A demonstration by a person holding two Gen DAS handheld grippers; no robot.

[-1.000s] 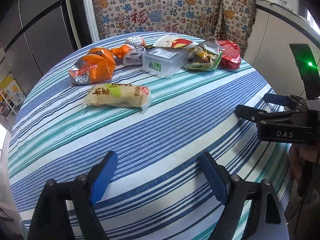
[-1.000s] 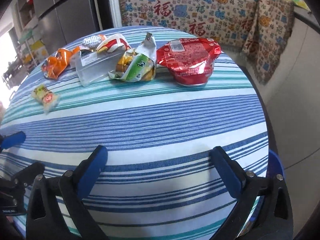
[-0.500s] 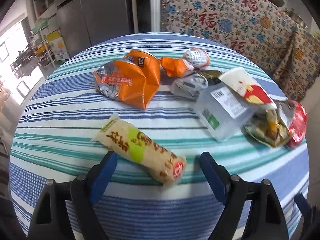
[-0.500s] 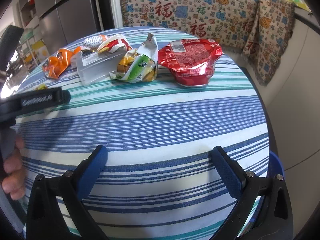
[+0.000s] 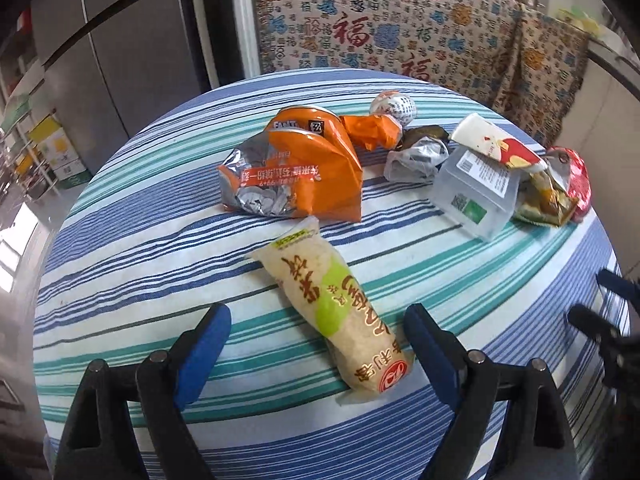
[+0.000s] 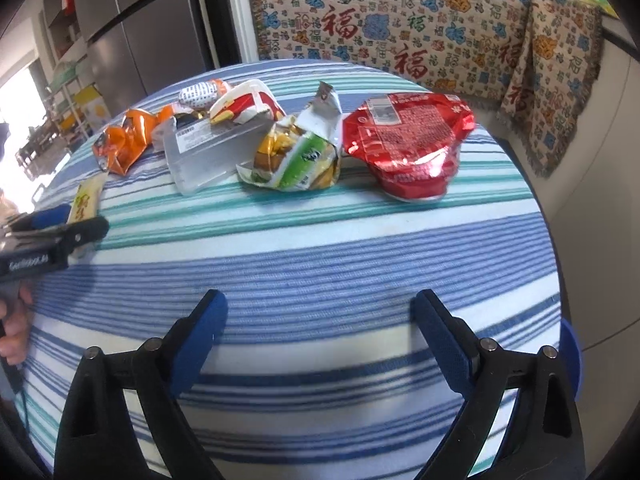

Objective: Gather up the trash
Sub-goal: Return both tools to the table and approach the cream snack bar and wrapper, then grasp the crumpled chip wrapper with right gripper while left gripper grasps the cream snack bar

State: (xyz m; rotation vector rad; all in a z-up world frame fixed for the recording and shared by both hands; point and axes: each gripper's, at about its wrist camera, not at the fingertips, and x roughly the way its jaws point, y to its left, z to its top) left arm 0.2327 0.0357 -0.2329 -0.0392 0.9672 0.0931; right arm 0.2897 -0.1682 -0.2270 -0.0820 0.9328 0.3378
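Trash lies on a round striped table [image 5: 120, 264]. A cream snack packet [image 5: 332, 304] lies with its near end between the open fingers of my left gripper [image 5: 316, 344]. Behind it are an orange chip bag [image 5: 296, 176], a clear plastic box [image 5: 476, 192] and a red wrapper [image 5: 576, 184]. My right gripper [image 6: 320, 332] is open and empty over the near table; ahead are a green-yellow bag [image 6: 296, 156], the red wrapper [image 6: 408, 144] and the clear box [image 6: 208, 152]. The left gripper [image 6: 60, 232] shows at the left, over the cream packet [image 6: 86, 200].
A patterned cloth [image 5: 400, 28] hangs behind the table. A grey fridge [image 5: 120, 52] stands at the back left. A blue rim [image 6: 570, 356] shows below the table's right edge. The right gripper's fingers [image 5: 612, 312] show at the left wrist view's right edge.
My left gripper has moved forward and left across the table to the cream packet, which now lies between its fingers. My right gripper has barely moved.
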